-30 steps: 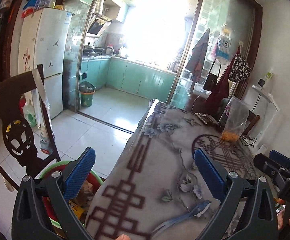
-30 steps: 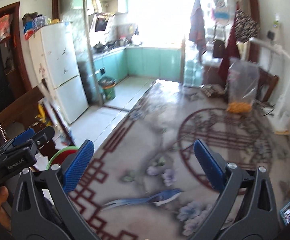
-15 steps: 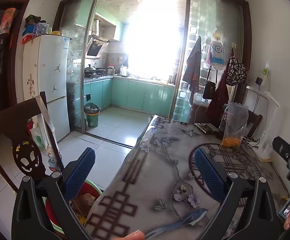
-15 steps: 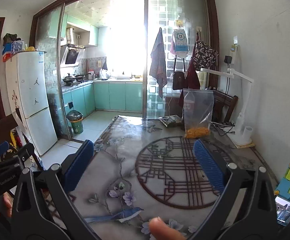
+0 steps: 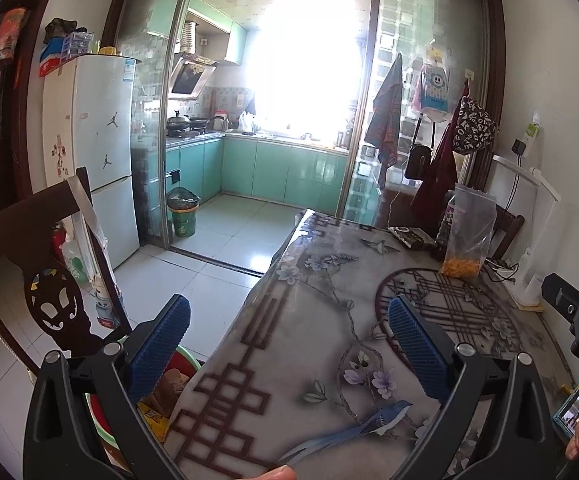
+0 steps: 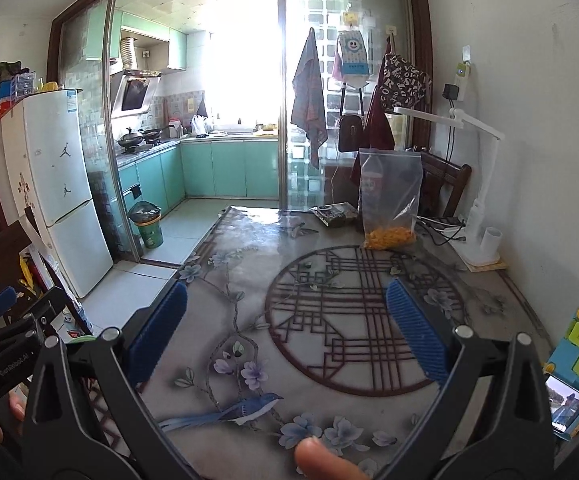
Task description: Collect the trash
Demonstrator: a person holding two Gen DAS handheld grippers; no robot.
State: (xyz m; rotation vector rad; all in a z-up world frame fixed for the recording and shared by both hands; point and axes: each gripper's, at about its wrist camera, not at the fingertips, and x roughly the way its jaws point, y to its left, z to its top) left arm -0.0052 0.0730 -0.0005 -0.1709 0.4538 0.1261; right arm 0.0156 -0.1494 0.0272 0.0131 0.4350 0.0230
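Grey floral tablecloth [image 6: 329, 320], blue fingers [image 6: 415, 332]

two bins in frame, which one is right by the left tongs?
The red bin with the green rim, on the floor beside the table edge just behind the left tongs. The green bin stands far off in the kitchen doorway.

A white two-door fridge [image 6: 59, 188] is seen at the left of the frame, a green bin [image 6: 147, 226] beside the glass sliding door. A zip bag of orange snacks [image 6: 389, 200] is stood upright at the far edge of the patterned tablecloth [image 6: 249, 280], a white desk lamp [image 6: 477, 200] at right.
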